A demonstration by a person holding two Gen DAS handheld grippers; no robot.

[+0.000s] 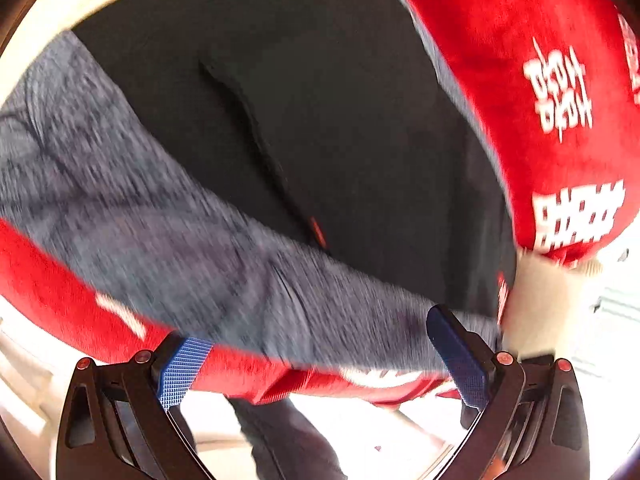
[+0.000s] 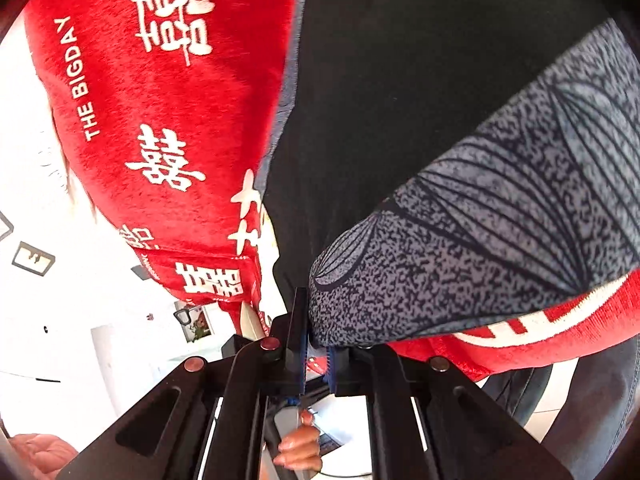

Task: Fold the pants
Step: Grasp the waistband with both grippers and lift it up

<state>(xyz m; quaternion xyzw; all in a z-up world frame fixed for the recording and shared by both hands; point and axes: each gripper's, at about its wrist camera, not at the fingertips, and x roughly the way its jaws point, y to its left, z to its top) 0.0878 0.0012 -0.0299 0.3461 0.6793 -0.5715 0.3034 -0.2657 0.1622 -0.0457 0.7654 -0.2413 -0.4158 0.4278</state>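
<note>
The pants [image 2: 500, 220] are grey speckled cloth with dark line patterns, held up in the air in front of a person's torso. My right gripper [image 2: 316, 360] is shut on a lower corner of the pants. In the left wrist view the pants [image 1: 160, 220] stretch as a blurred grey band across the frame. My left gripper [image 1: 320, 356] is open with blue pads [image 1: 460, 360] wide apart, just below the cloth's lower edge and holding nothing.
The person wears a red jacket with white characters [image 2: 160, 100] over a black top [image 1: 320, 120], filling both views close in front. A hand [image 2: 300, 444] shows below the right gripper. A bright white room lies behind.
</note>
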